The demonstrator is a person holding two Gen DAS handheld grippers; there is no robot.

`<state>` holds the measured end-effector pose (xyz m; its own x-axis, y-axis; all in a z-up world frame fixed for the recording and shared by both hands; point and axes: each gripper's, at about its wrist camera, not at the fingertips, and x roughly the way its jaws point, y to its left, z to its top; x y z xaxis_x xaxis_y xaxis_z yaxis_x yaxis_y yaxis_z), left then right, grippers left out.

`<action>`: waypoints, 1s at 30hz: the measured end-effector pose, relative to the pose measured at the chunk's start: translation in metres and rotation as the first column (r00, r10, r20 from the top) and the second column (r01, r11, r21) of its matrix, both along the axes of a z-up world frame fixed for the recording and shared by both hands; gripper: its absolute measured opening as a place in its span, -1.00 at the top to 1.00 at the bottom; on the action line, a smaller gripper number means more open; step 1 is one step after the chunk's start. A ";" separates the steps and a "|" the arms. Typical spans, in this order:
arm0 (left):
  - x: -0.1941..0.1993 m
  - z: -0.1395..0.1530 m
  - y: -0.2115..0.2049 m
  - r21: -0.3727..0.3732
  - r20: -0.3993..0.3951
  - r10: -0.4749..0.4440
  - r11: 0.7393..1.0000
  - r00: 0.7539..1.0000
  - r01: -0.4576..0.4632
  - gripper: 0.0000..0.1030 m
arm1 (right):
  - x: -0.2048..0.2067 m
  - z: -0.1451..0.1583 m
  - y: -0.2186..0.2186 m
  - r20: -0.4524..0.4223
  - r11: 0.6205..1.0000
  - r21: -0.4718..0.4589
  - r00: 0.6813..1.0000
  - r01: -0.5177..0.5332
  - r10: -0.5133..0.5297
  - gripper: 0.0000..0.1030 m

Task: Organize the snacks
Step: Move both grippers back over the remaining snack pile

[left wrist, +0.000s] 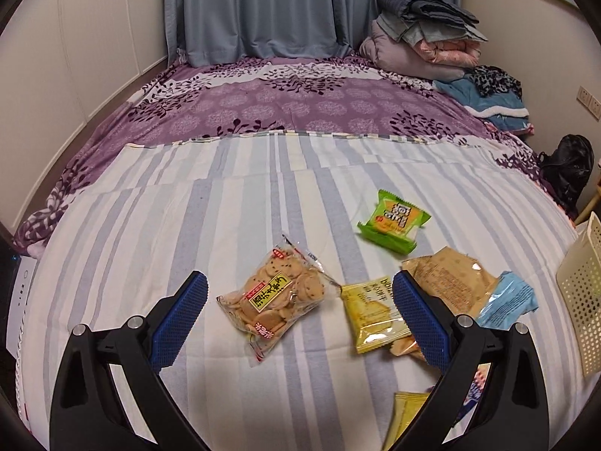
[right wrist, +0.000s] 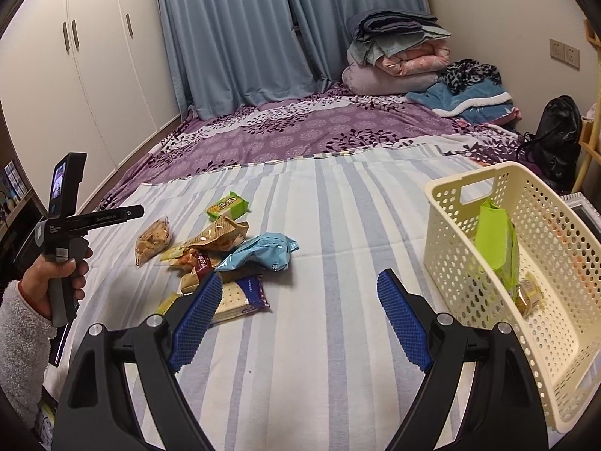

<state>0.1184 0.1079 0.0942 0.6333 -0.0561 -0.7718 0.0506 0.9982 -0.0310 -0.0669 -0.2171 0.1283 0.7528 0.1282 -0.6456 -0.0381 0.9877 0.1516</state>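
Several snack packs lie on the striped sheet. In the left wrist view a clear bag of round biscuits (left wrist: 272, 295) lies between the fingers of my open, empty left gripper (left wrist: 300, 293), with a yellow pack (left wrist: 372, 310), a tan bag (left wrist: 450, 282), a light blue bag (left wrist: 507, 300) and a green pack (left wrist: 392, 221) to the right. In the right wrist view my right gripper (right wrist: 298, 293) is open and empty above the sheet, between the snack pile (right wrist: 225, 248) and a cream perforated basket (right wrist: 556, 300) holding a green bag (right wrist: 496, 244) and a small yellow snack (right wrist: 529, 293).
The basket's edge shows at the right of the left wrist view (left wrist: 582, 293). Folded blankets (right wrist: 398, 52) and clothes sit at the far end of the bed. A black bag (right wrist: 556, 139) stands at the right. White wardrobes (right wrist: 86, 75) line the left wall.
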 end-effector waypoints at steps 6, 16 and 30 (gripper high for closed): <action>0.014 -0.033 0.002 0.034 -0.055 -0.053 0.998 0.997 0.054 -0.94 | 0.005 -0.004 0.008 -0.019 1.000 -0.008 1.000 -0.017 0.017 -0.63; 0.036 -0.067 0.004 0.074 -0.102 -0.108 0.991 0.989 0.116 -0.94 | 0.012 -0.013 0.013 -0.056 1.000 -0.011 0.998 -0.020 0.019 -0.63; 0.054 -0.088 0.025 -0.030 -0.146 -0.066 0.998 0.987 0.062 -0.94 | 0.034 -0.034 0.020 -0.121 0.999 0.024 0.992 -0.027 0.030 -0.63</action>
